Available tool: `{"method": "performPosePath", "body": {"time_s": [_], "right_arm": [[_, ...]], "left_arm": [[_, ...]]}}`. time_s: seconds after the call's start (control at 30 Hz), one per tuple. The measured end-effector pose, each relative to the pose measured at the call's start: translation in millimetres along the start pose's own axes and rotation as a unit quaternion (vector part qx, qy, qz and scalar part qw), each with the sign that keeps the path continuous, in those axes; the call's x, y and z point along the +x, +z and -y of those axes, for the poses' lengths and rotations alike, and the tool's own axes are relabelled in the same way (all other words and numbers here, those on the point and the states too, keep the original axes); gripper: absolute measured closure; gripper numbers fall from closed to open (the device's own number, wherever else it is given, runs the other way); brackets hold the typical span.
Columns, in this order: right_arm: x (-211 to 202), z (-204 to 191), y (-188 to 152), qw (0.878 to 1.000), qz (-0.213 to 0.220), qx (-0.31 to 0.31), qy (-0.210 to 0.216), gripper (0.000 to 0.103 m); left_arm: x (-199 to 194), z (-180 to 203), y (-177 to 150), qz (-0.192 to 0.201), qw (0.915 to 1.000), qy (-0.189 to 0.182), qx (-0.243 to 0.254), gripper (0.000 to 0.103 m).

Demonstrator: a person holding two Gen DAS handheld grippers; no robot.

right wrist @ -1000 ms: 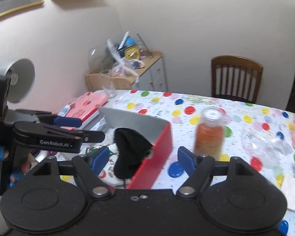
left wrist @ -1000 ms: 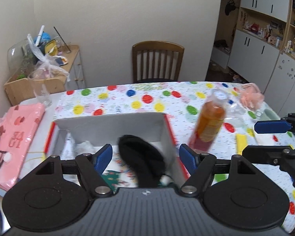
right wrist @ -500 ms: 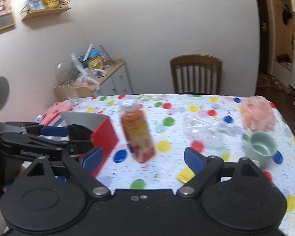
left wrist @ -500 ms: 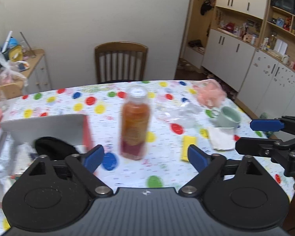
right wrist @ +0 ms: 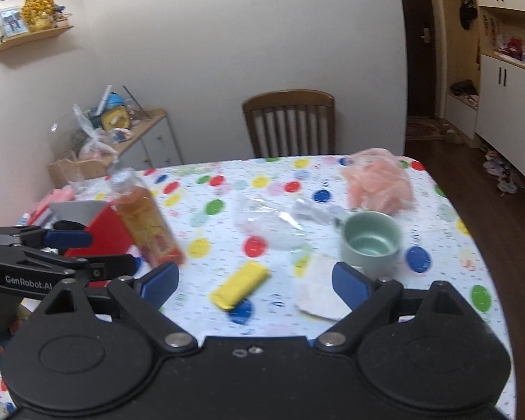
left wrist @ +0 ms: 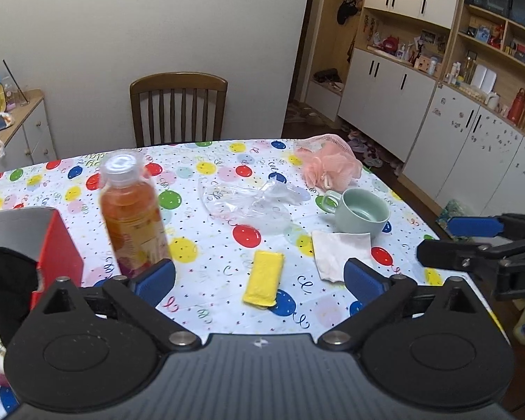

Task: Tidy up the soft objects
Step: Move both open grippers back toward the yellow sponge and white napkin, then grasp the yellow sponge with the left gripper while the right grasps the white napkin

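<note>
A yellow sponge [left wrist: 263, 277] lies on the balloon tablecloth between the fingers of my open, empty left gripper [left wrist: 259, 276]. A white cloth [left wrist: 336, 252] lies right of it, and a pink mesh puff [left wrist: 327, 166] sits at the far right. A black soft item [left wrist: 7, 280] lies in the red box [left wrist: 57, 255] at left. My right gripper [right wrist: 255, 280] is open and empty, over the sponge [right wrist: 239, 284] and white cloth [right wrist: 318, 295]. It also shows at the right edge of the left wrist view [left wrist: 472, 241].
An orange juice bottle [left wrist: 133, 213] stands beside the box. A green mug [left wrist: 362, 211] and crumpled clear plastic [left wrist: 252, 199] sit mid-table. A wooden chair [left wrist: 178, 108] stands behind the table; the table's right edge drops to the floor.
Both grippers swung right, away from the red box with the black item, and now face the sponge, white cloth and mug. Both stayed open.
</note>
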State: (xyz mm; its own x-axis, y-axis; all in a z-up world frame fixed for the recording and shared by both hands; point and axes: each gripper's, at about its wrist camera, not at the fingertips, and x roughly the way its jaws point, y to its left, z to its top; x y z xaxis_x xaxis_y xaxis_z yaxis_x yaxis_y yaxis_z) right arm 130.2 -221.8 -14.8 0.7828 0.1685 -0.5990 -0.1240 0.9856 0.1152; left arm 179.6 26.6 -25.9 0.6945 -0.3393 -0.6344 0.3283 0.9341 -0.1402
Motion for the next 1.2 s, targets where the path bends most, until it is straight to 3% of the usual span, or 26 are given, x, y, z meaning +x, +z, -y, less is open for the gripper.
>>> {"method": "performPosePath", "body": {"time_s": [0.23,0.53,0.87,1.2], "right_arm": [[19.8,38.9,-1.8,0.999,-0.020,0.025,-0.009,0.009],[71.4,67.8,-5.5,0.998,-0.060,0.018,-0.031,0.010],[135.8,84.6,-15.3,0.990,-0.120,0.052,-0.045,0.014],[176.0,87.3,-19.2,0.983,-0.151,0.080,-0.063,0.018]], "left_arm": [[40.6,14.1,-3.5,-0.016,0.9996,-0.006,-0.021,0.000],[92.3,12.4,-7.8,-0.021,0.9968,0.020,-0.074,0.000],[145.0,19.4,-13.7,-0.045,0.9972,0.050,-0.033,0.000],[189.7,13.5,-27.8,-0.081,0.9938,0.077,0.001,0.000]]}}
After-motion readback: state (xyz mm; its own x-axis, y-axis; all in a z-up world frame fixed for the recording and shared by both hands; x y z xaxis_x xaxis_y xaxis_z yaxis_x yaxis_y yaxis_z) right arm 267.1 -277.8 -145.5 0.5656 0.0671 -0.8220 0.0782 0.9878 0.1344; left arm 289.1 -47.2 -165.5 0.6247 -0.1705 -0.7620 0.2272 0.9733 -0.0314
